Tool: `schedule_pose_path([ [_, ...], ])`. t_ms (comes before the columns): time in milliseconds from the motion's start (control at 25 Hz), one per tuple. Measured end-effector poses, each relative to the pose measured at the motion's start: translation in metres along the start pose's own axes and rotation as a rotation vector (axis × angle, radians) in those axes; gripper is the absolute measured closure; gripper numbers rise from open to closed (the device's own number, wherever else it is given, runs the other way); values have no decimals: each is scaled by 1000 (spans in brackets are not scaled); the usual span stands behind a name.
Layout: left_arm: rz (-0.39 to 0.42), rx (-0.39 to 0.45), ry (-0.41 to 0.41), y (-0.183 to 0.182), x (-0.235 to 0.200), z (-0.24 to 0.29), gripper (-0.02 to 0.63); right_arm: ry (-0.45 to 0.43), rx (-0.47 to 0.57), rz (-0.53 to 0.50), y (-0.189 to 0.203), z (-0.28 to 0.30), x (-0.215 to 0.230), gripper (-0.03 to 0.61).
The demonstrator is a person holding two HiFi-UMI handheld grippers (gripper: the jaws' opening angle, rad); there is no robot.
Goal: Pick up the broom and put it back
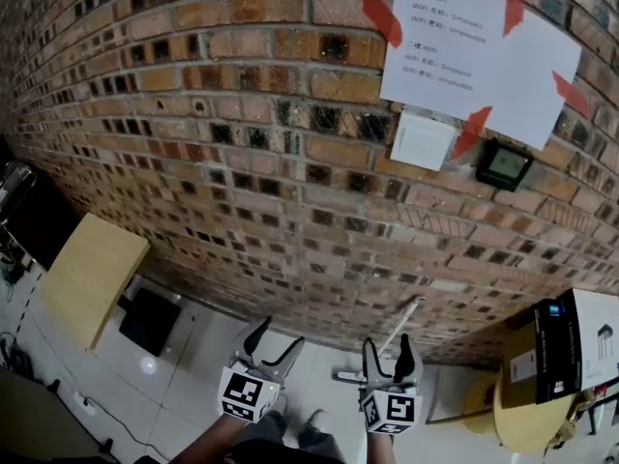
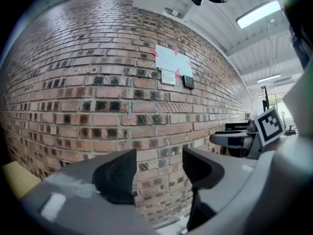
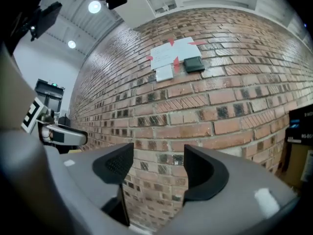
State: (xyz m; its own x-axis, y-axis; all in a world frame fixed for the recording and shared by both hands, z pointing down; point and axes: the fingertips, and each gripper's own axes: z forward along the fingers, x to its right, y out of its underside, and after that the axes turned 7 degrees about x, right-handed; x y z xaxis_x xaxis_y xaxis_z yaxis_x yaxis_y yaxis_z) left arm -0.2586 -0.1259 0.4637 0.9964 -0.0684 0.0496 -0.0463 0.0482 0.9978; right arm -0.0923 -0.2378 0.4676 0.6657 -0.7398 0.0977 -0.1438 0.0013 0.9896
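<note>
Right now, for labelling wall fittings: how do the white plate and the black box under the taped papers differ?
The white plate is blank-faced; the black box shows a pale screen. The white plate sits left, the black box right and slightly lower. Both hang on the brick wall just below the papers.

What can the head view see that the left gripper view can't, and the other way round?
Only the head view shows a pale stick, perhaps the broom's handle, leaning at the wall's foot, and a dark flat object on the floor.

Only the left gripper view shows the ceiling with its light strip.

Both show the brick wall, the white papers taped to it, the small black display beneath them, and the left gripper, its jaws apart with nothing between them.
</note>
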Motion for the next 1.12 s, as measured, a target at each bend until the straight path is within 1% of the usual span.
schedule_pose_path([
  [120, -9, 3, -36, 2, 5, -14, 319, -21, -18, 40, 16, 0, 0, 256],
  [200, -14, 12, -60, 1, 2, -31, 319, -40, -7, 38, 11, -6, -14, 245],
  [280, -30, 22, -64, 0, 7, -52, 319, -54, 13, 16, -2, -26, -33, 244],
  [400, -57, 41, -28, 0, 28, -79, 319, -46, 21, -25, -15, -72, -51, 244],
  [520, -77, 69, 15, -5, 55, -112, 319, 18, -12, -50, -11, -122, -63, 244],
  [640, -51, 104, 27, -14, 67, -156, 319, 46, -28, -98, -15, -165, -88, 245],
  [720, -41, 105, 31, -13, 73, -180, 319, 67, -20, -116, -25, -189, -100, 245],
  [840, -57, 106, 37, -13, 81, -206, 319, 77, -11, -143, -44, -217, -114, 245],
  [960, -63, 112, 26, -19, 88, -221, 319, 67, 24, -127, -58, -235, -121, 245],
  [1040, -40, 125, 24, -30, 96, -227, 319, 69, 45, -96, -64, -241, -121, 245],
  [1120, -12, 141, 26, -44, 105, -232, 319, 53, 59, -91, -70, -241, -124, 247],
])
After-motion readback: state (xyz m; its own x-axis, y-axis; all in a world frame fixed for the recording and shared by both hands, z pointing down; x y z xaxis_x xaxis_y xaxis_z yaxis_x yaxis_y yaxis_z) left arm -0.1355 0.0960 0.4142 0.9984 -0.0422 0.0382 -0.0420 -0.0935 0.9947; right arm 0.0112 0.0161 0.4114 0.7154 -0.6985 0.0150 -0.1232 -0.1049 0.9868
